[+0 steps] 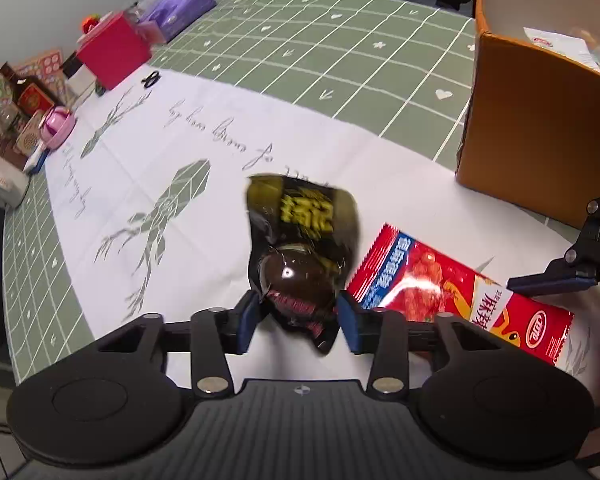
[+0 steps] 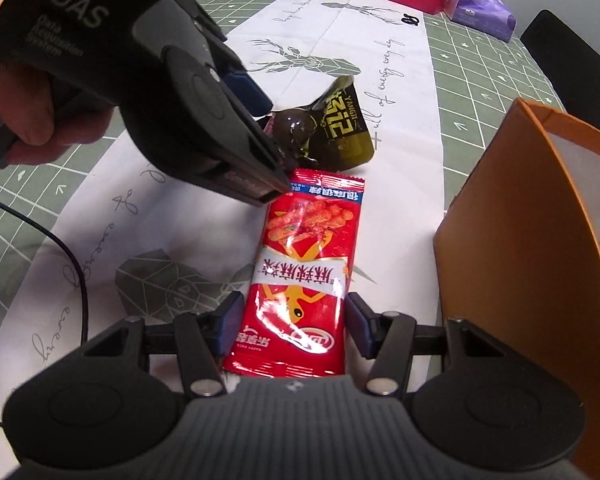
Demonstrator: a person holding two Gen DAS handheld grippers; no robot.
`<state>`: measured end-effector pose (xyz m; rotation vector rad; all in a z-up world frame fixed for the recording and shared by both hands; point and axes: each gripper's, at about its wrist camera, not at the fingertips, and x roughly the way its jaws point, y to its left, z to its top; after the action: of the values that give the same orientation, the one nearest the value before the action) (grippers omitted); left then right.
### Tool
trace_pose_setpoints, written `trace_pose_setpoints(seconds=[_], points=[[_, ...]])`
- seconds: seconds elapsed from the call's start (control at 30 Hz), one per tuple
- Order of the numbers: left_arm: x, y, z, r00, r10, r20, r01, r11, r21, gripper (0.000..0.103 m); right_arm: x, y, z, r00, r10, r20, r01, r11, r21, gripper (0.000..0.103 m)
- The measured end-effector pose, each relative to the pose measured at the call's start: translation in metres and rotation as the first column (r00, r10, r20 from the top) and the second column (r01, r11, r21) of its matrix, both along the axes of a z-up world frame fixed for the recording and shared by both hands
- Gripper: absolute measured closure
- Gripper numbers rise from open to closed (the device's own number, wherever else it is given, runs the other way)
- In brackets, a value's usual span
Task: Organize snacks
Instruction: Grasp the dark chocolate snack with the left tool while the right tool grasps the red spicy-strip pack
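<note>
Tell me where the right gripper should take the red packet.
Across the near end of the red packet, one finger on each long edge. It lies flat, pointing lengthwise away from the right gripper, whose open fingers already straddle it; the far end sits beside the left gripper.

A lived-in home dining room: ahead of the left tongs, a round table wears a green grid tablecloth (image 1: 340, 40) with a white deer-print runner (image 1: 172, 152), household clutter such as a bottle (image 1: 26, 92) crowding the far-left edge.
</note>
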<state>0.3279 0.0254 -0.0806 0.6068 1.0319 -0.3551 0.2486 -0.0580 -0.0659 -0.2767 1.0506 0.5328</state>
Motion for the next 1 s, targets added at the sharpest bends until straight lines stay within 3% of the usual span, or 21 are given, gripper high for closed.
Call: trace_pose_setpoints(seconds=[0.3, 0.33, 0.37, 0.5, 0.6, 0.7, 0.83, 0.9, 1.0], points=[[-0.043, 0.010, 0.003, 0.993, 0.082, -0.082, -0.079, 0.996, 0.040, 0.072, -0.024, 0.000, 0.002, 1.000, 0.022, -0.013, -0.022, 1.000, -0.007, 0.049], [-0.049, 0.011, 0.003, 0.991, 0.091, -0.102, -0.086, 0.995, 0.051, 0.089, -0.028, -0.001, 0.003, 1.000, 0.025, -0.018, -0.025, 1.000, -0.006, 0.049], [-0.054, 0.013, 0.001, 0.987, 0.101, -0.124, -0.093, 0.993, 0.067, 0.092, -0.031, -0.002, 0.003, 0.999, 0.029, -0.023, -0.029, 1.000, -0.004, 0.049], [-0.085, 0.021, -0.002, 0.976, 0.101, -0.194, -0.091, 0.994, 0.061, 0.093, -0.049, -0.010, 0.005, 0.998, 0.053, -0.047, -0.053, 0.999, 0.000, 0.049], [-0.105, 0.026, 0.004, 0.977, 0.088, -0.196, -0.086, 0.996, 0.018, 0.093, -0.063, -0.015, 0.006, 0.996, 0.074, -0.049, -0.075, 0.997, -0.021, 0.049], [-0.118, 0.030, 0.018, 0.987, 0.095, -0.127, -0.101, 0.994, -0.043, 0.084, -0.070, -0.019, 0.007, 0.996, 0.069, -0.053, -0.070, 0.997, -0.031, 0.049], [-0.127, 0.029, 0.036, 0.997, 0.083, 0.005, -0.082, 0.994, -0.071, 0.050, -0.062, -0.021, 0.007, 0.998, 0.016, -0.068, -0.018, 1.000, -0.023, 0.049], [-0.129, 0.025, 0.041, 0.998, 0.038, 0.050, -0.035, 0.998, -0.059, 0.040, -0.057, -0.019, 0.007, 0.997, -0.008, -0.077, 0.007, 1.000, -0.016, 0.049], [-0.125, 0.019, 0.043, 0.994, -0.009, 0.106, 0.011, 1.000, -0.021, 0.036, -0.050, -0.014, 0.007, 0.997, -0.031, -0.076, 0.031, 1.000, -0.003, 0.046]])
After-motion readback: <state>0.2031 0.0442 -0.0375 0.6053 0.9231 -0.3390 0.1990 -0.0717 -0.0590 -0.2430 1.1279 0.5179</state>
